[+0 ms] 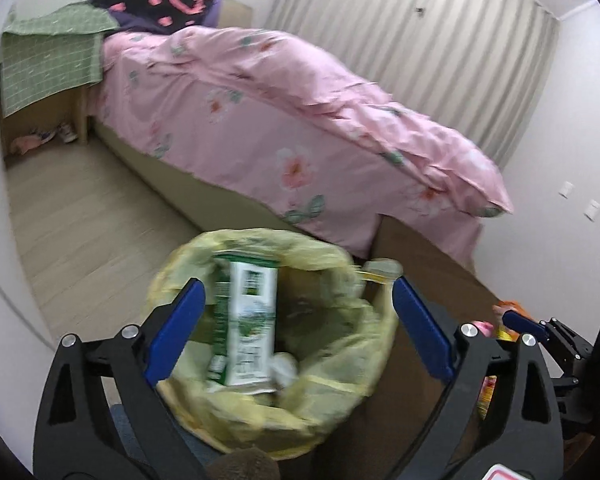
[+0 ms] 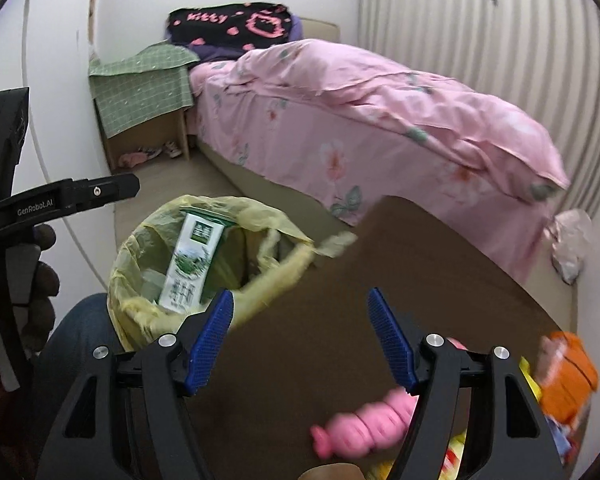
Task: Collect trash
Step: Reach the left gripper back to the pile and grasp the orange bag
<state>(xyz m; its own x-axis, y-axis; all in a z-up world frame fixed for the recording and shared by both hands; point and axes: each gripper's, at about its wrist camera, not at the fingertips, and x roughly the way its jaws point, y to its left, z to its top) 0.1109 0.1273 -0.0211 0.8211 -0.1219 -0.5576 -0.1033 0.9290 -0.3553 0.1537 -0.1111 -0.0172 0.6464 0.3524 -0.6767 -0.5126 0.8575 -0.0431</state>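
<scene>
A trash bin lined with a yellow bag point(image 1: 324, 356) stands on the floor beside a brown table point(image 1: 412, 264). A green-and-white carton point(image 1: 249, 320) lies inside it, also seen in the right wrist view point(image 2: 190, 260). My left gripper point(image 1: 296, 324) is open and empty, hovering over the bin. My right gripper point(image 2: 300, 340) is open and empty above the brown table point(image 2: 320, 320). A pink wrapped item point(image 2: 364, 424) and an orange package point(image 2: 568, 380) lie on the table near its right finger. The bin's bag point(image 2: 140, 248) is left of it.
A bed with a pink floral cover point(image 1: 300, 120) fills the room behind. A nightstand under a green cloth point(image 1: 48, 60) stands at the far left. A crumpled pale bag point(image 2: 568, 240) lies on the floor by the bed's foot. My leg point(image 2: 76, 336) is beside the bin.
</scene>
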